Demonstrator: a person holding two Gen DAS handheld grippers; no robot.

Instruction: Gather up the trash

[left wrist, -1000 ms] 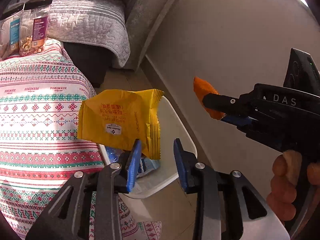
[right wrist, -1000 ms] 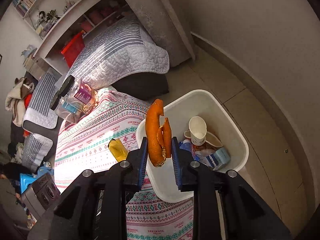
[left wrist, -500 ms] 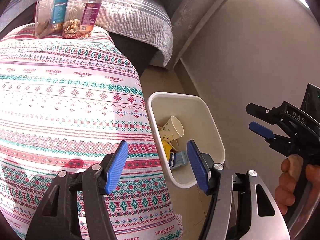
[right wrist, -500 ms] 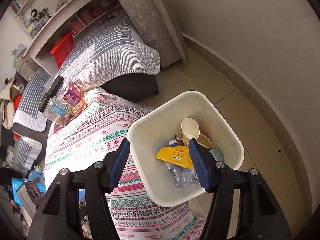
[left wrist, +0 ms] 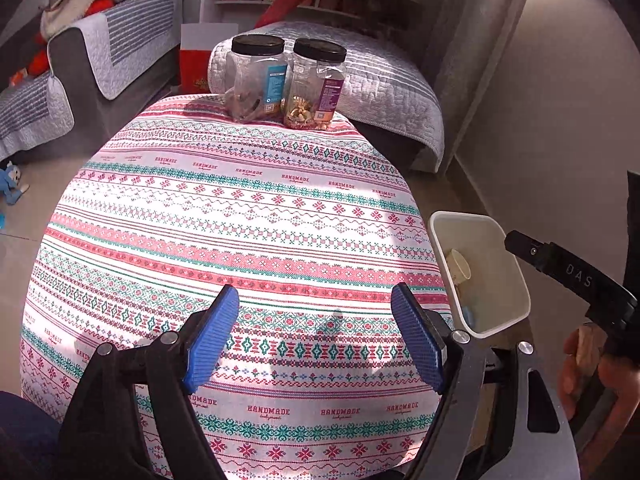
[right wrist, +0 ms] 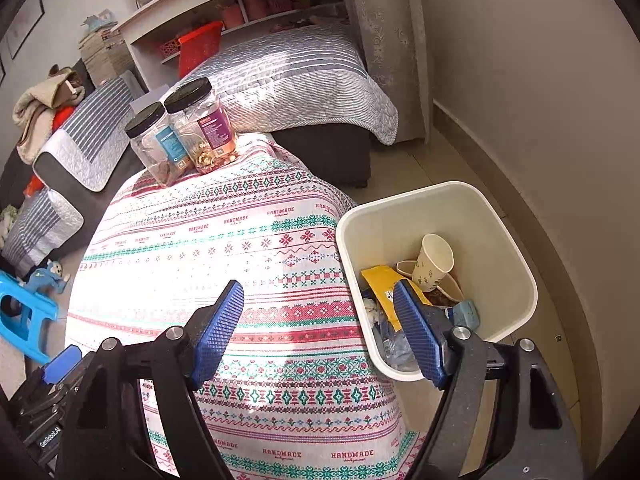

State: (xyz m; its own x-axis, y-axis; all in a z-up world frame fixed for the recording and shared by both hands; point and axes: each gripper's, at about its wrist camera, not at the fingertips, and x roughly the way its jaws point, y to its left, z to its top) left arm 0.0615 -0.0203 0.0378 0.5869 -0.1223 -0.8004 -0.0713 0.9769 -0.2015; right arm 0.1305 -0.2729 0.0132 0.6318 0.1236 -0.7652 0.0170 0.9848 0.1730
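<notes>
- While the left wrist view took in the whole patterned red, green and white tablecloth (left wrist: 248, 232), it caught only a sliver of the cream plastic trash bin (left wrist: 516, 280) at the table's right edge, with a pale paper cup (left wrist: 459, 266) inside.
- The right wrist view looked down into that bin (right wrist: 516, 252) and showed more: the cup (right wrist: 434, 258) lying on its side, a yellow foil snack wrapper (right wrist: 384, 280) and crumpled clear and blue plastic beneath — all resting inside, none on the cloth.
- Only the left view showed the right gripper's black body from outside, with a bare hand (left wrist: 596, 368) on its handle.
- The left gripper (left wrist: 318, 338) hovered over the cloth with its blue-padded jaws spread wide and nothing between them; the bin stood to its right.
- The right gripper (right wrist: 320, 330) was likewise spread wide and empty, its right finger (right wrist: 418, 332) overlapping the bin's near rim in the view, so the trash lay just ahead and to the right.
- Two clear black-lidded jars (right wrist: 180, 132) stood side by side at the table's far edge.
</notes>
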